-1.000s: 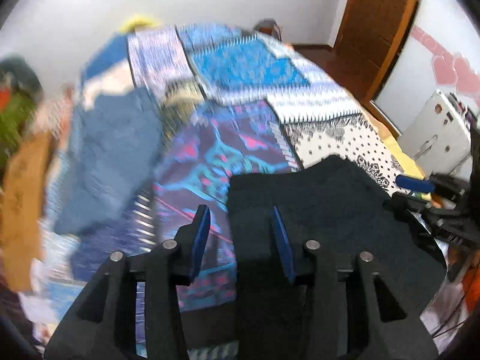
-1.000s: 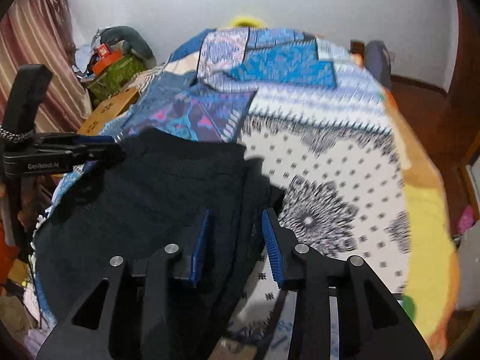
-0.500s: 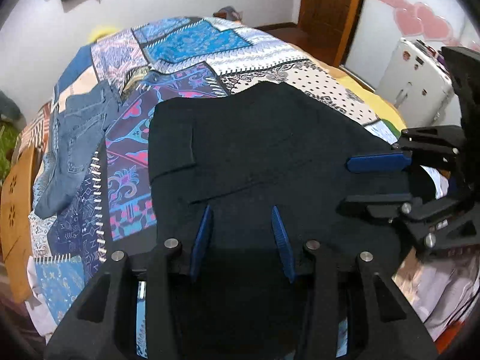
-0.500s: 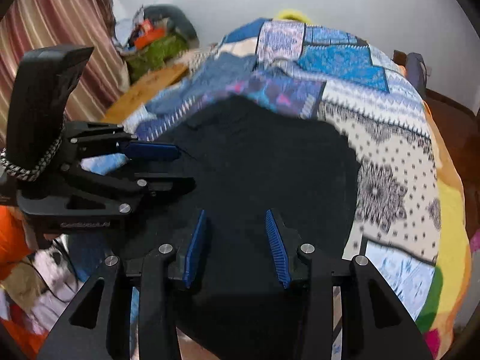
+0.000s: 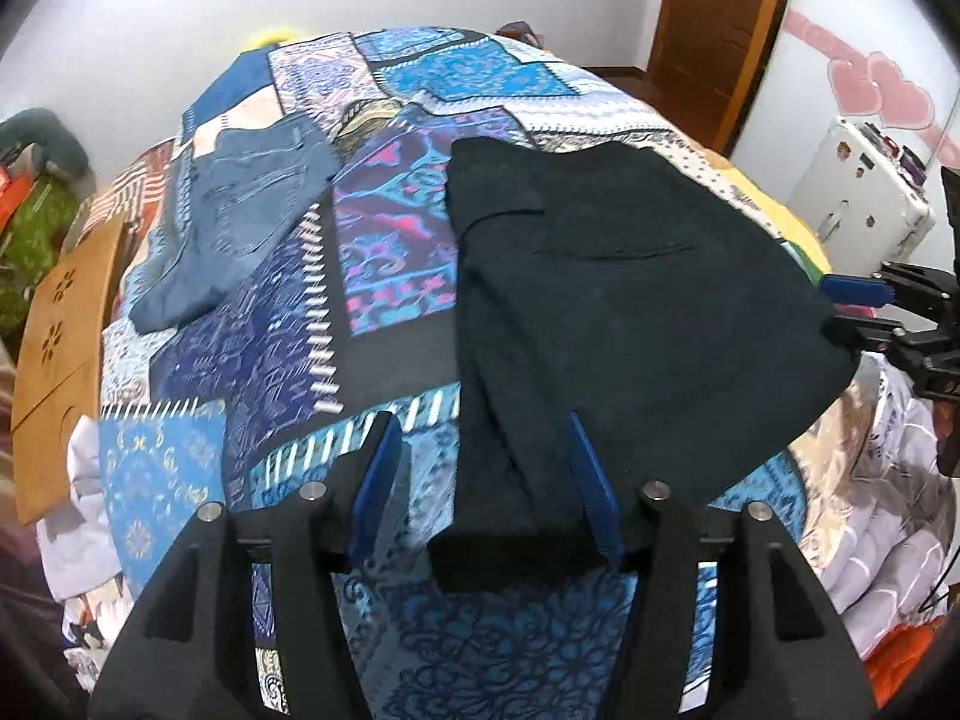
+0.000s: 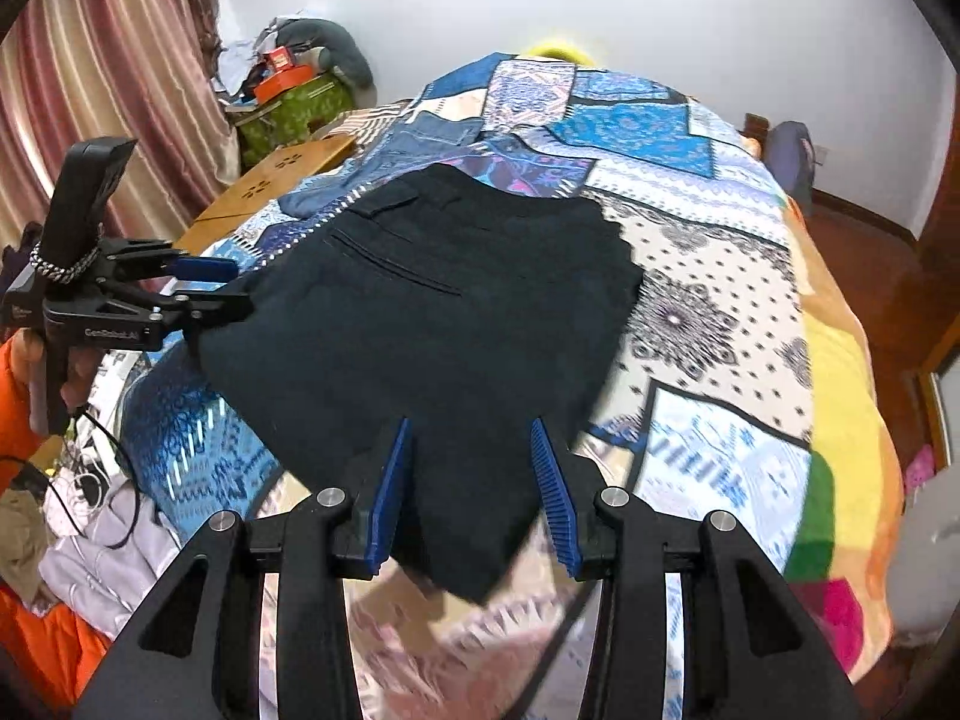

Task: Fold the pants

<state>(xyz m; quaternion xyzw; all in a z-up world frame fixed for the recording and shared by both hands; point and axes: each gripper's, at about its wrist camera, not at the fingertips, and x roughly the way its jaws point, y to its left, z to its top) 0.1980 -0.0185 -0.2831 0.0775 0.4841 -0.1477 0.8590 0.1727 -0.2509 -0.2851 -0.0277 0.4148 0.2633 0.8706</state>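
The black pants point(image 5: 612, 300) lie folded on the patchwork bedspread, near the bed's front edge; they also show in the right wrist view point(image 6: 432, 300). My left gripper point(image 5: 480, 462) is open, its blue pads either side of the pants' near left corner. My right gripper point(image 6: 474, 456) is open, its pads either side of the near right corner. Each gripper shows in the other's view, the right one point(image 5: 864, 306) at the pants' right edge, the left one point(image 6: 204, 288) at their left edge.
Blue jeans point(image 5: 240, 210) lie on the bedspread point(image 5: 390, 252) to the left of the black pants. A wooden board point(image 5: 54, 312) stands at the bed's left side. A white appliance point(image 5: 858, 192) stands right. Clothes pile point(image 6: 108, 528) lies by the front edge.
Both grippers have pulled back toward the bed's near edge and their jaws stand wider apart. The black pants now lie flat and released on the bedspread.
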